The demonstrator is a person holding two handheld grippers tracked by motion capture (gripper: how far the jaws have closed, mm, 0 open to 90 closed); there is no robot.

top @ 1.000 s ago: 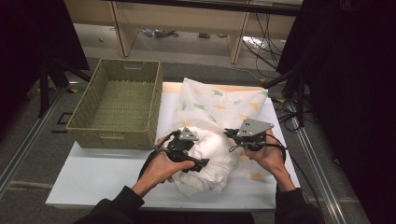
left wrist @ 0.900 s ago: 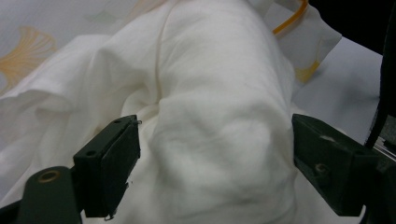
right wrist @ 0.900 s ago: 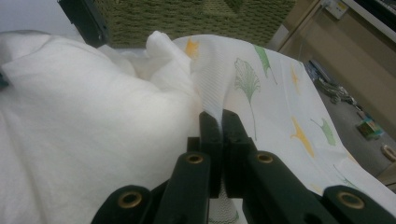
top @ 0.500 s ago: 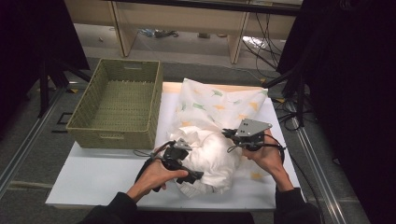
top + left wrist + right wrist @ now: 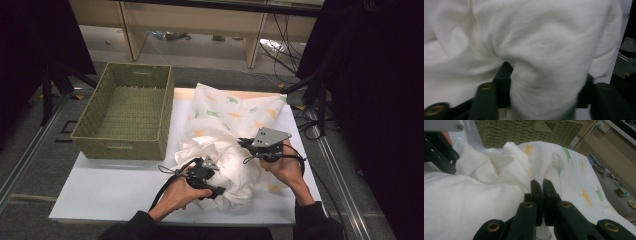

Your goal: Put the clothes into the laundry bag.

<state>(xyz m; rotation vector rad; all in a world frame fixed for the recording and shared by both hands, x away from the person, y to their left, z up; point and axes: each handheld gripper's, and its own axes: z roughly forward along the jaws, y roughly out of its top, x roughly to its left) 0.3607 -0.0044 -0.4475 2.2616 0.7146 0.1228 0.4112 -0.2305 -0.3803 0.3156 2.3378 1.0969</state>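
Beyond both claws, the green wicker basket (image 5: 125,112) stands on the table (image 5: 100,192), blocking nothing. Left claw (image 5: 210,182) has just been closing around a thick fold of white cloth (image 5: 235,170) bunched between its jaws; right claw (image 5: 541,185) pinches the cloth's leaf-printed edge tightly.

High view: looked forward and down from above the person's side of the white table (image 5: 100,192), far enough to take in the whole top and the floor beyond.
Left gripper view: rode on the left gripper (image 5: 202,175), looking along its jaws, pressed very near the white cloth (image 5: 536,50).
Right gripper view: rode on the right gripper (image 5: 541,185), set low and near, facing across the table toward the wicker basket (image 5: 529,130).
Shared by high and right gripper views: the basket (image 5: 127,107), the leaf-print cloth (image 5: 235,112) (image 5: 574,170).
Shared by all three: the bunched white cloth (image 5: 235,170) (image 5: 461,202).
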